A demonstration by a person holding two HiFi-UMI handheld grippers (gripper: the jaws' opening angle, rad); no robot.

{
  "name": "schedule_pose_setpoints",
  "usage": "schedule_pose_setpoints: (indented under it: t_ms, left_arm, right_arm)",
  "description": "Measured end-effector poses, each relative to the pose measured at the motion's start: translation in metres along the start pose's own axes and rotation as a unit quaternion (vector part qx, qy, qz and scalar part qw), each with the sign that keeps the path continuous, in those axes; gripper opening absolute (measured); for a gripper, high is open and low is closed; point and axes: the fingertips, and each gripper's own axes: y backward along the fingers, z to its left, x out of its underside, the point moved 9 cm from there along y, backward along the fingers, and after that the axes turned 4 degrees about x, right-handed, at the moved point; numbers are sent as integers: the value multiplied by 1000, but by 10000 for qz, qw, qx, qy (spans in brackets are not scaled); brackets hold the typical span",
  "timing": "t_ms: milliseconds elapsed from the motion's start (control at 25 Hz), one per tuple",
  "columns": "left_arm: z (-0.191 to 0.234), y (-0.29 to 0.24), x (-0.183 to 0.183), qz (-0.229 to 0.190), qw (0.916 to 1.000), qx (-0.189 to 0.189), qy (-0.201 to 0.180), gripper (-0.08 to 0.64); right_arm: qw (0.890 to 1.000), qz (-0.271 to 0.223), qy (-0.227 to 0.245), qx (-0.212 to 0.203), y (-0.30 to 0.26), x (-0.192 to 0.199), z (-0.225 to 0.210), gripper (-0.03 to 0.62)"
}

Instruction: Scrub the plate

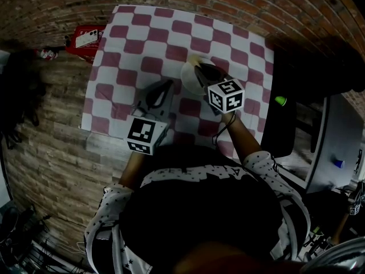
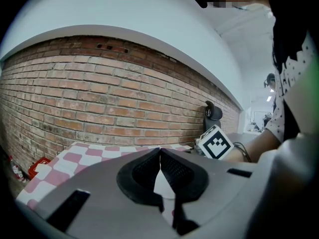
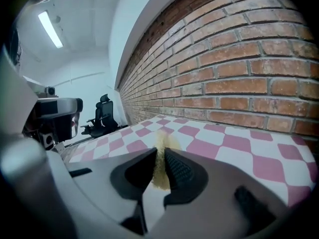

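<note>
A white plate lies near the middle of the red-and-white checked tablecloth. My left gripper reaches it from the near left and is shut on its rim; the plate's white edge shows between the black pads. My right gripper hovers over the plate's right half, shut on a yellow sponge. The sponge's tip pokes out beyond the jaws above the plate. In the left gripper view the right gripper's marker cube is just to the right. Much of the plate is hidden under the right gripper.
A brick wall backs the table. On the floor at the far left stands a red crate. A dark desk with a green object stands to the right. An office chair is farther off.
</note>
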Motion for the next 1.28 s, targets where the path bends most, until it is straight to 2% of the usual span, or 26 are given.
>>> schedule_pose_setpoints:
  t_ms: [160, 440, 720, 1040, 1280]
  left_arm:
    - [1, -1, 1, 42, 10000, 4, -5, 12]
    - [5, 0, 4, 107, 9999, -47, 44, 12]
    - [3, 0, 4, 109, 9999, -49, 34, 12]
    - [1, 5, 3, 57, 9999, -88, 26, 12]
    - [-2, 9, 4, 30, 9999, -94, 29, 12]
  right_arm:
    - [9996, 174, 207, 13, -9, 3, -3, 54]
    - [9942, 672, 830, -108, -26, 12, 0, 54]
    - [9922, 915, 826, -201, -30, 18, 5, 54]
    - [9918, 959, 784, -324, -25, 22, 18, 54]
    - [9923, 980, 556, -519, -17, 30, 29, 54]
